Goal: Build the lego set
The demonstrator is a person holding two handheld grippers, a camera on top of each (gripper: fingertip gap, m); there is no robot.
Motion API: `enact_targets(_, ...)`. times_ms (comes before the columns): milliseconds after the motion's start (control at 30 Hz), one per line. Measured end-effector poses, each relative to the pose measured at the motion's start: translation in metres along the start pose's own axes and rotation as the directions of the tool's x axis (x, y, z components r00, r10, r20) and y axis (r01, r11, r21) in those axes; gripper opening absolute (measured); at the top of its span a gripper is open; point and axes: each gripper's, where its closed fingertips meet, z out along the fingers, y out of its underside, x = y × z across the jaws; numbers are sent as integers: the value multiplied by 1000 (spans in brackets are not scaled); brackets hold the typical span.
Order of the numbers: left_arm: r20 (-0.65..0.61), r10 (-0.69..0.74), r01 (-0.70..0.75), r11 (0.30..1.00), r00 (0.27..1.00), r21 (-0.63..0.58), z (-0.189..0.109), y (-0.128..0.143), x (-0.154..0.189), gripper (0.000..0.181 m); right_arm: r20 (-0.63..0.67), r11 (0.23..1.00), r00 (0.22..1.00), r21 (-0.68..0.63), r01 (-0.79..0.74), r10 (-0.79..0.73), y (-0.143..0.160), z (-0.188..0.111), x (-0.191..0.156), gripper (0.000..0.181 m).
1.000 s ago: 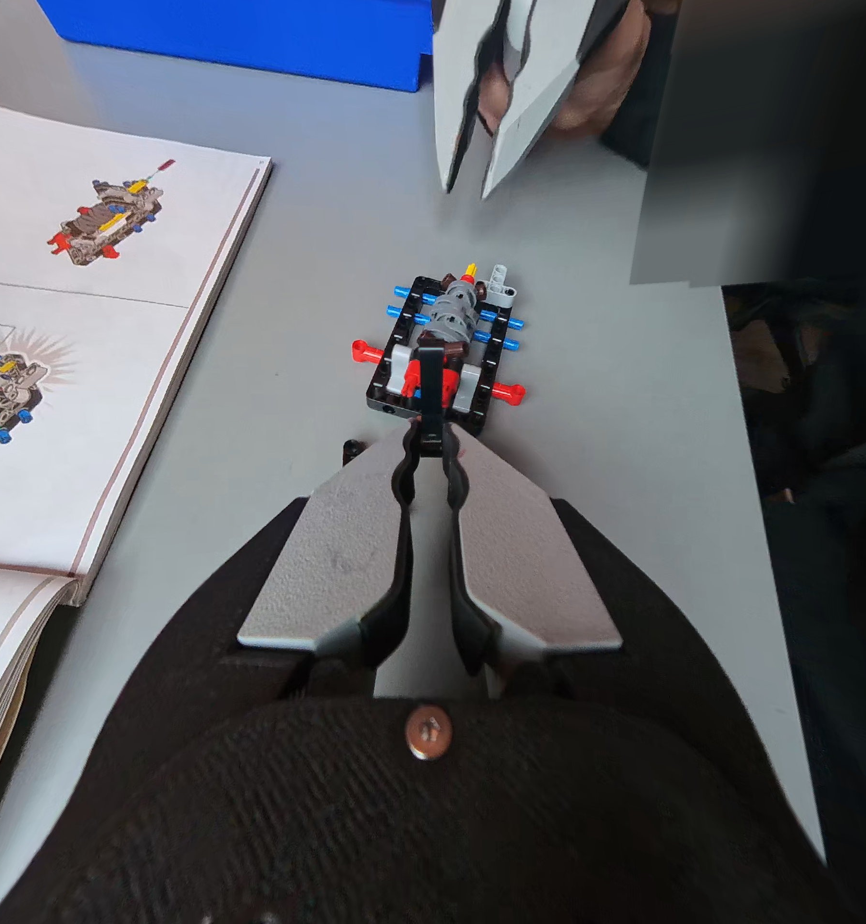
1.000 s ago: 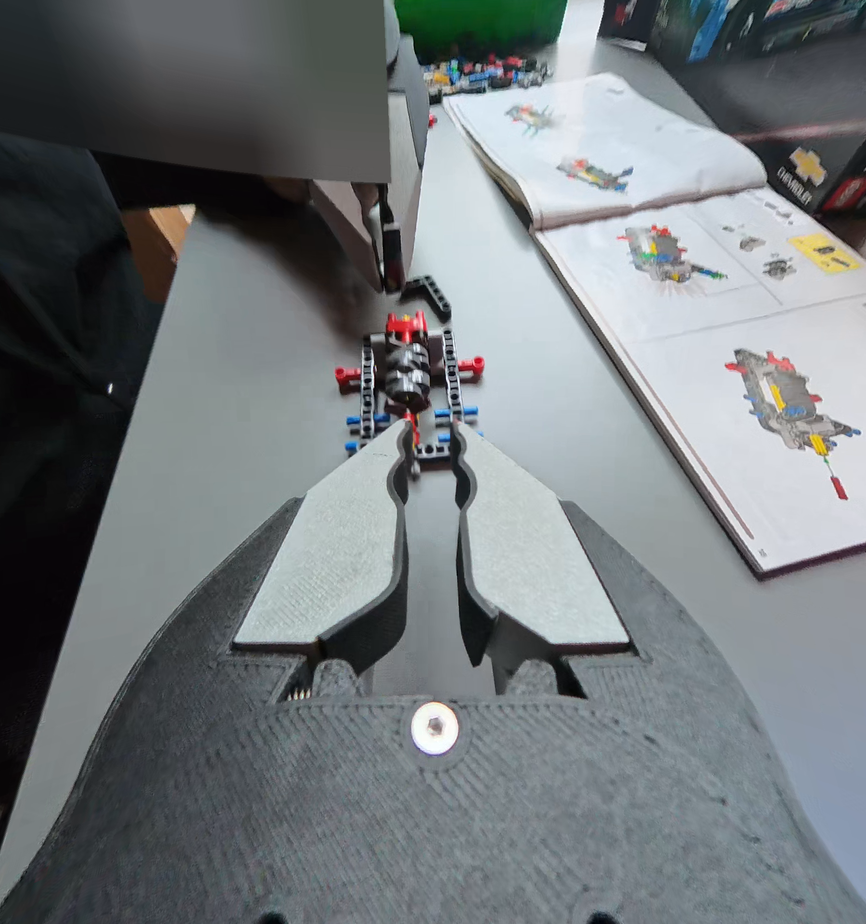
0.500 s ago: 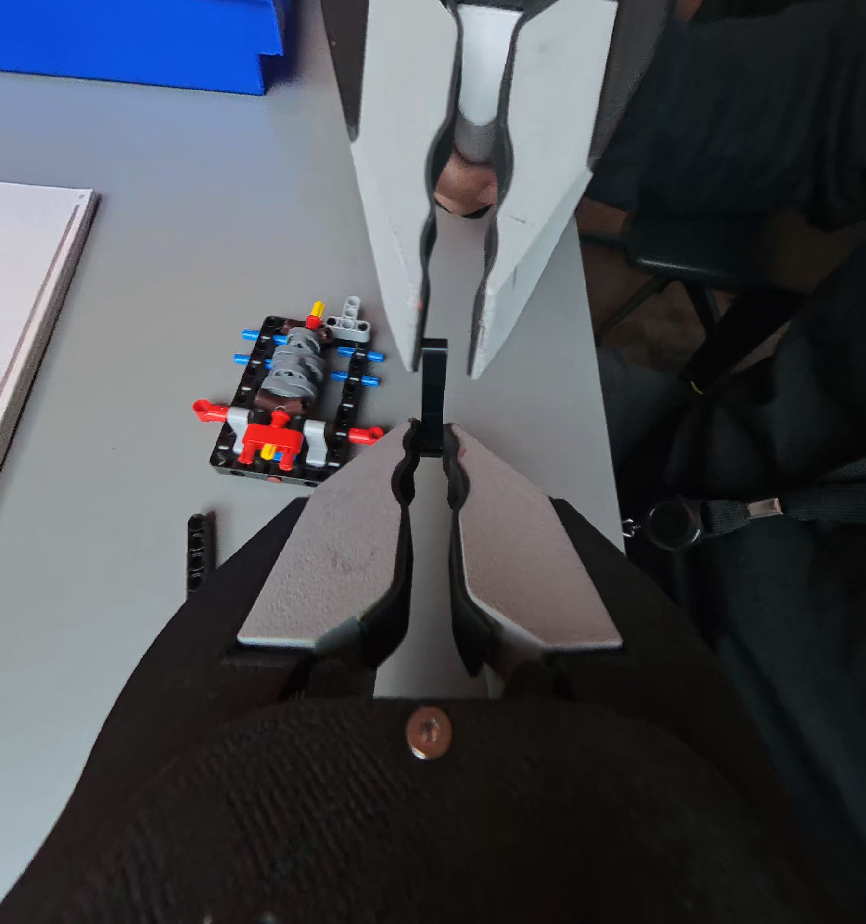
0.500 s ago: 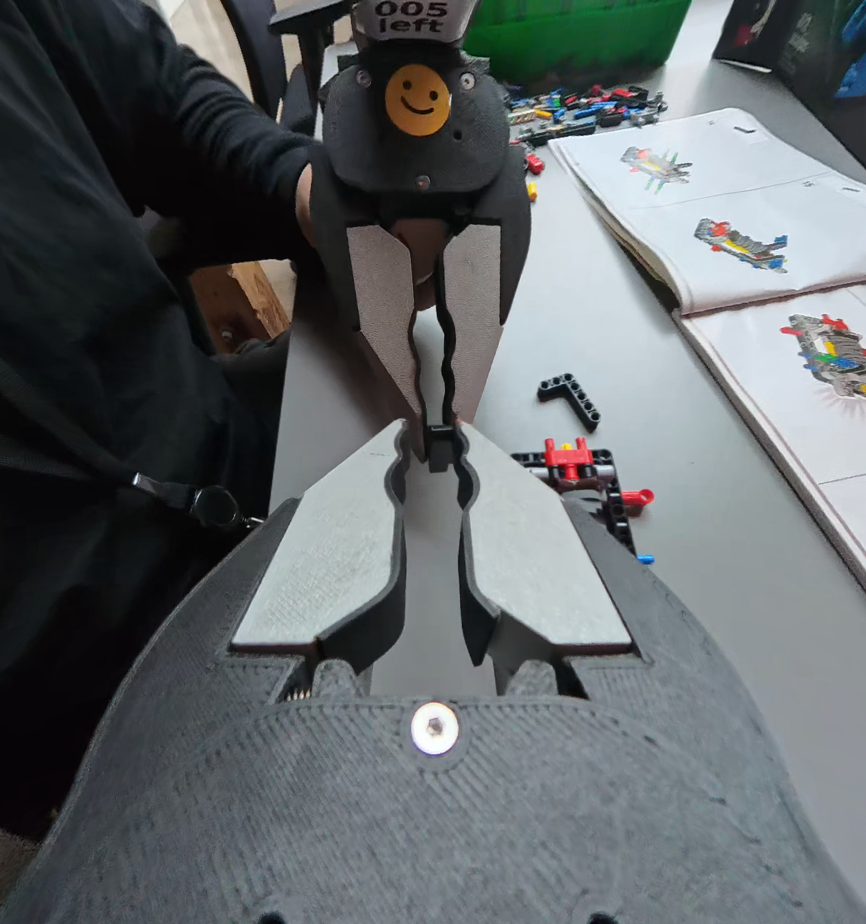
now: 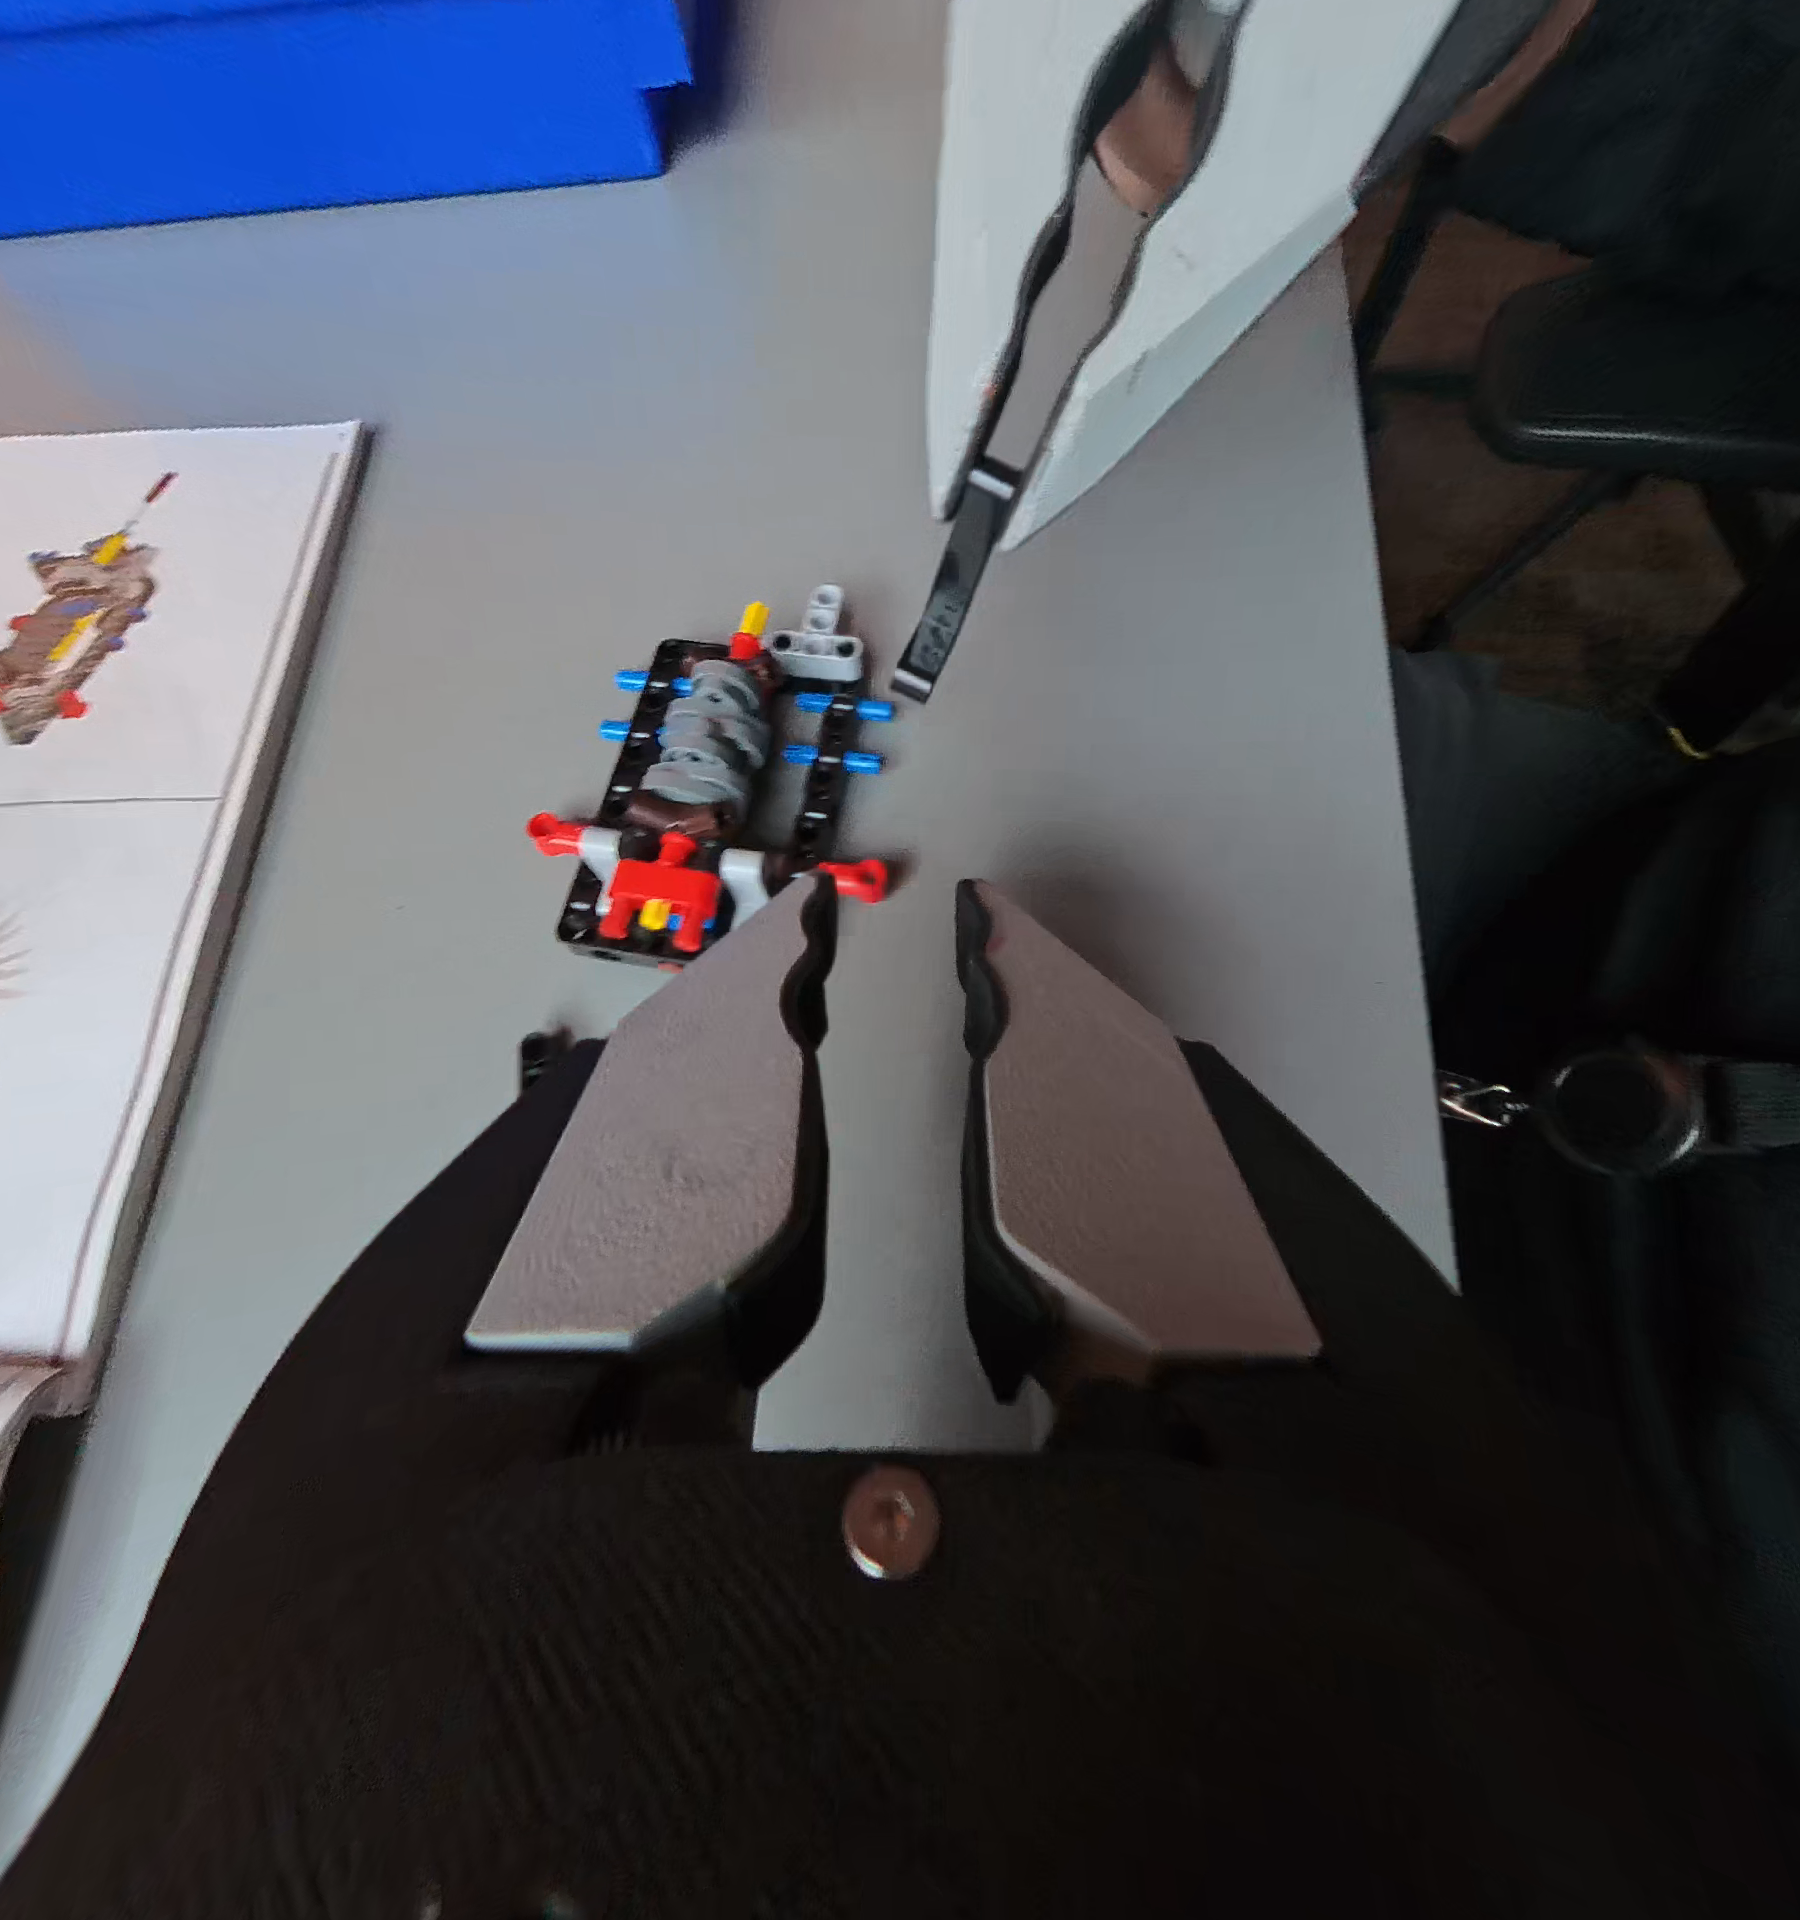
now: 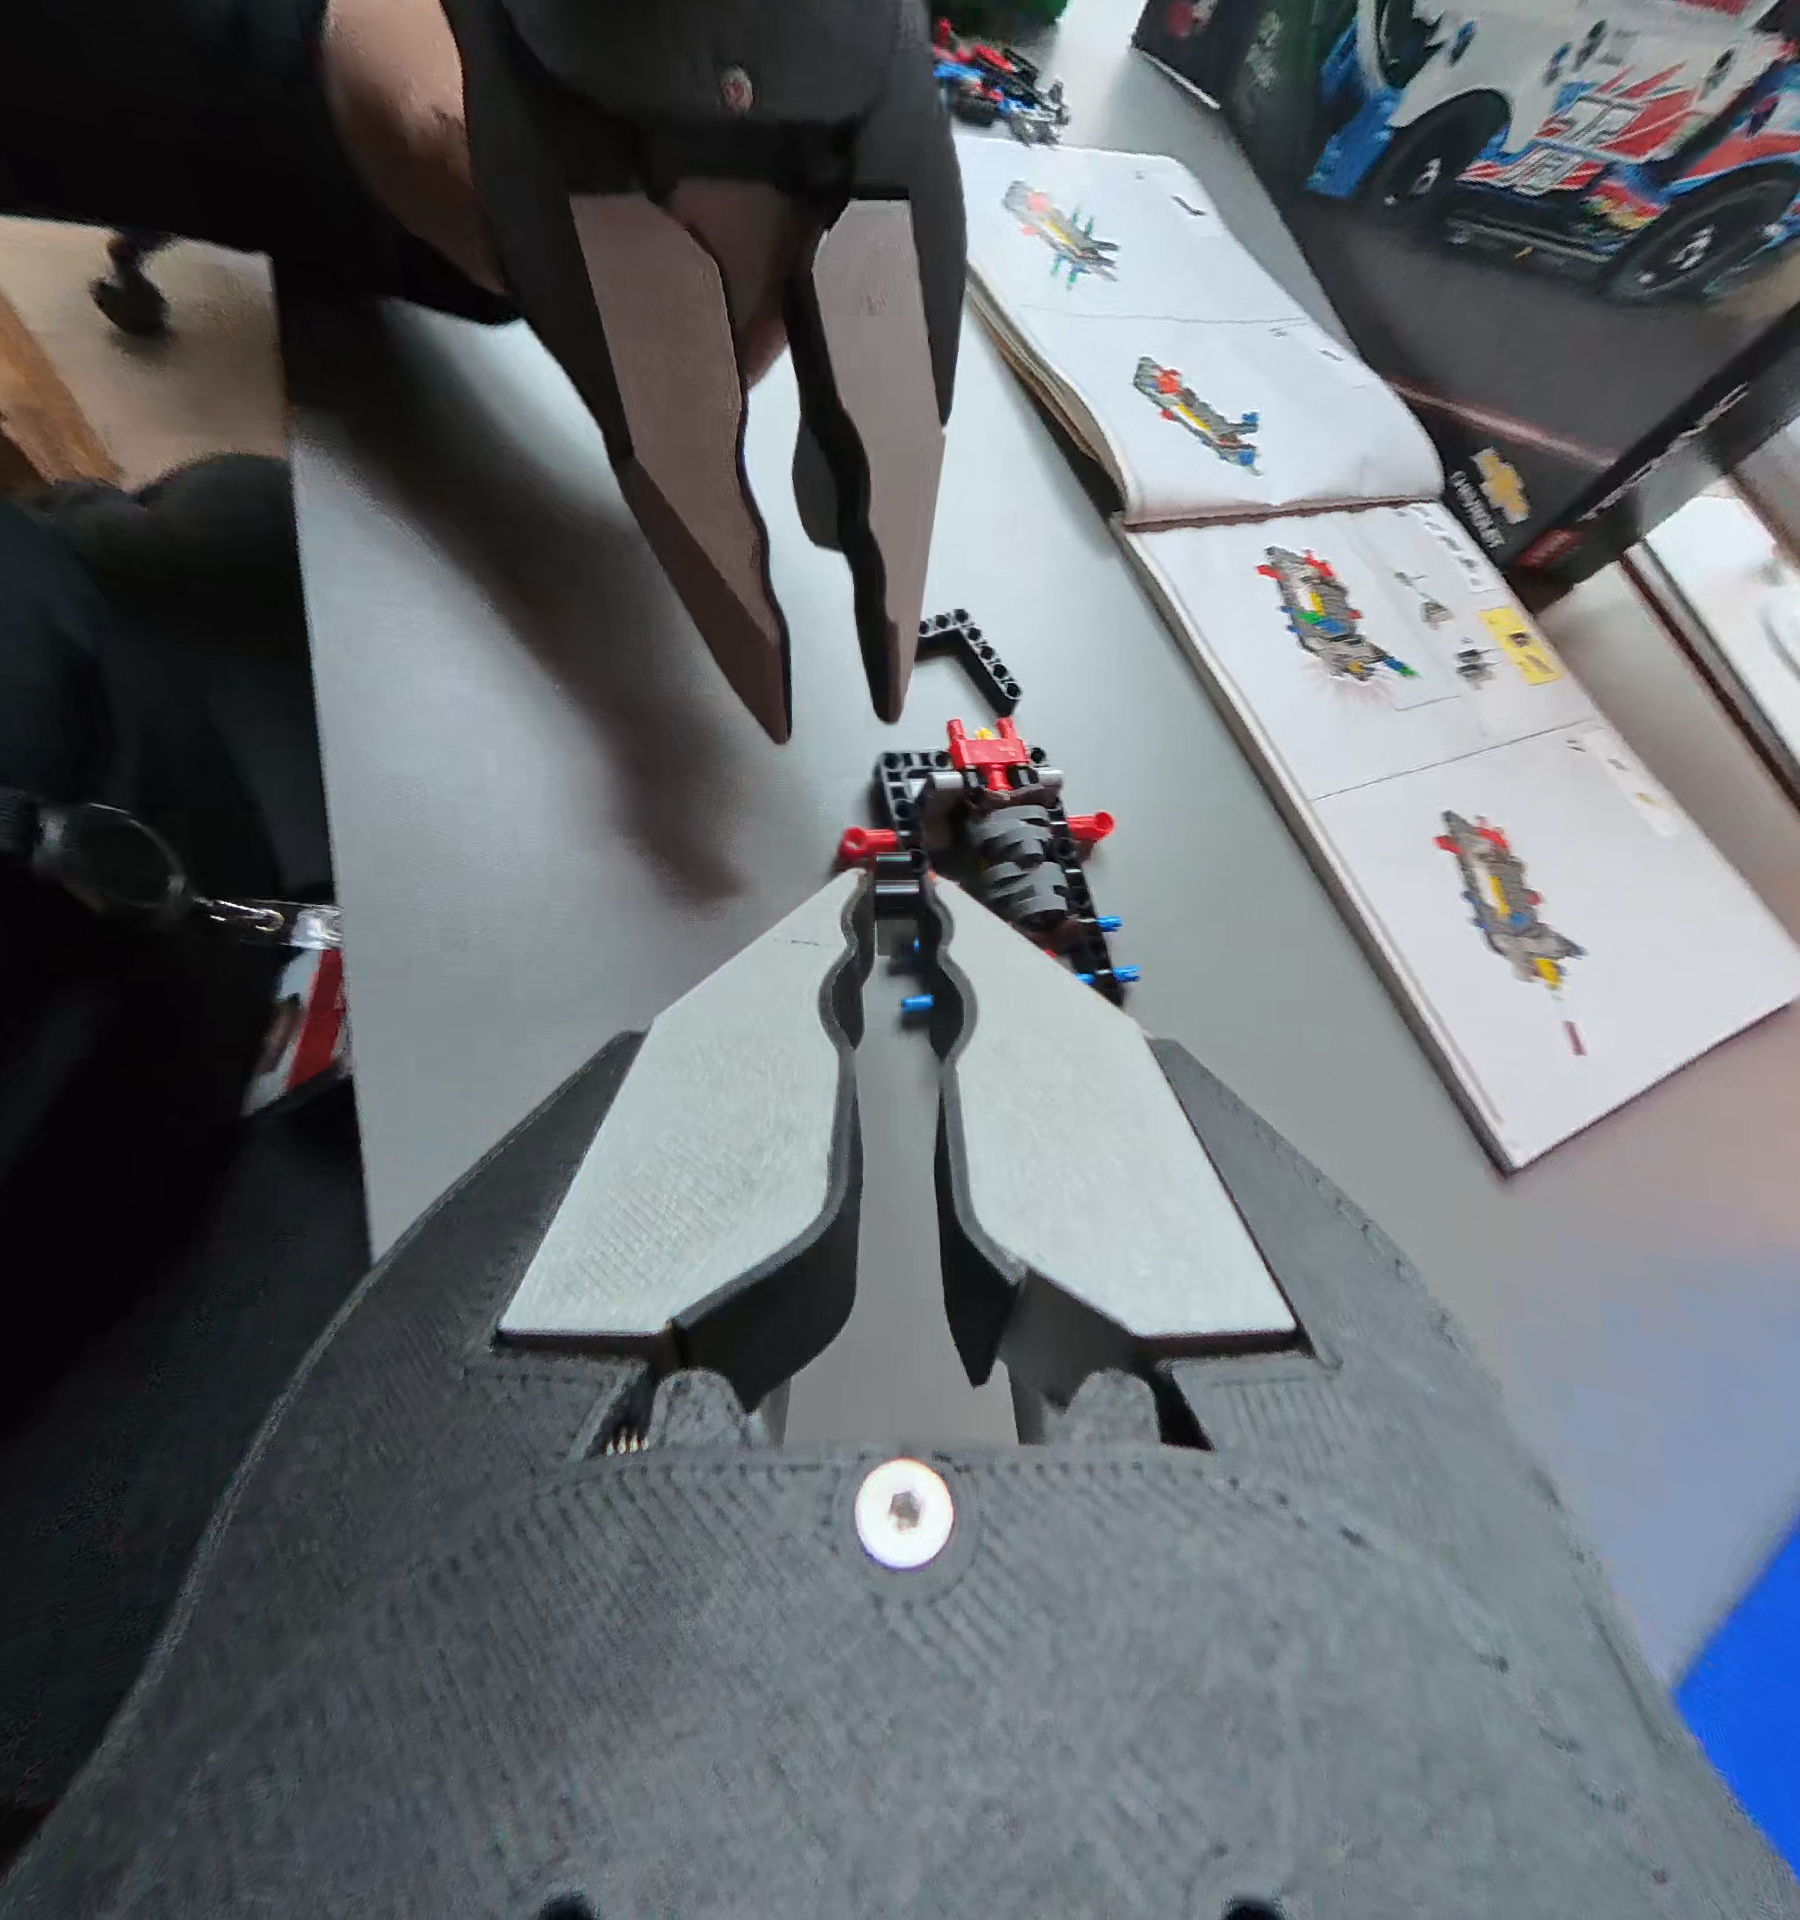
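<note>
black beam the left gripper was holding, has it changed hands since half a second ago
Yes. The left gripper is now open and empty, and the black beam hangs from the right gripper, just right of the frame assembly on the table.

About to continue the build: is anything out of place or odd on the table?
Nothing looks spilled or broken. The frame lies flat beside the open booklet, and a loose L-shaped black piece lies just past it. The right gripper pinches a black beam; the left gripper is empty.

Glossy plastic beam [image 5: 946, 592], matt grey table [image 5: 460, 416], rough-textured fingers [image 6: 1072, 1143], paper booklet [image 6: 1498, 831].
</note>
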Motion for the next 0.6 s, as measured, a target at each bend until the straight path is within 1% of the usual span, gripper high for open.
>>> enact_targets(67,23,-17,17,1000,1000,2,-4,-1,-14,25,-47,998,997,-32,62,-63,3,2,7,4)
enact_targets(133,50,-26,26,1000,998,12,-8,-6,-30,31,-64,986,987,-93,142,-148,10,7,11,4)
enact_targets(200,22,-43,42,999,999,20,-5,-16,-38,39,-72,968,973,-142,207,-219,16,11,14,4)
enact_targets(233,0,-55,55,998,998,4,0,-19,-40,44,-74,964,969,-147,222,-235,16,13,14,5)
enact_targets(267,-22,-66,65,998,998,-25,5,-21,-43,46,-71,964,969,-143,226,-237,16,15,14,4)
enact_targets(367,-107,-63,57,997,992,-57,23,-32,-43,45,-56,970,973,-111,216,-224,13,15,11,4)
enact_targets(433,-147,-52,41,996,988,-76,34,-36,-41,44,-72,969,971,-116,220,-229,14,12,13,4)
enact_targets(500,-167,-21,1,993,986,-119,43,-33,-40,42,-95,965,964,-111,238,-248,14,9,16,4)
enact_targets(600,-176,29,-61,982,984,-179,51,-23,-41,32,-68,961,964,-123,247,-256,18,12,14,4)
